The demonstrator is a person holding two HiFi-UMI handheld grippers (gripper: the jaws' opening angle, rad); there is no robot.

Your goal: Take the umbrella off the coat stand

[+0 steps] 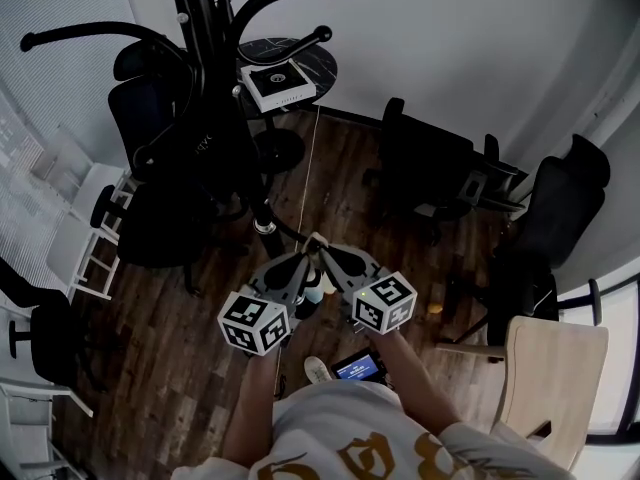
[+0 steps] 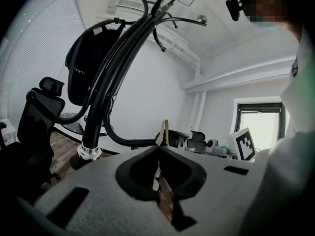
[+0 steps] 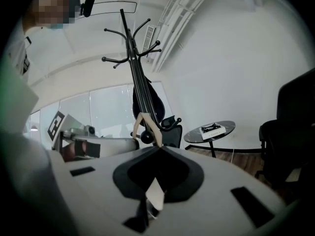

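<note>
Approach step, by judgement: nothing gripped. L claw [image 1: 306,253] & R claw [image 1: 328,251] are held shut, empty, near stand [image 1: 205,58]. Umbrella can't be made out for sure; poss. dark bundle [image 1: 195,168] hung there. Next: claws to be opened, raised.

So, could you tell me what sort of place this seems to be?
Probably an office or meeting room: several black office chairs, a small round table and a coat stand on wood flooring.

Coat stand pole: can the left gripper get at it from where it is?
Probably yes. In the left gripper view the coat stand pole stands ahead and to the left of the left gripper, with only open air between them. The jaws are together, so they would have to open first.
</note>
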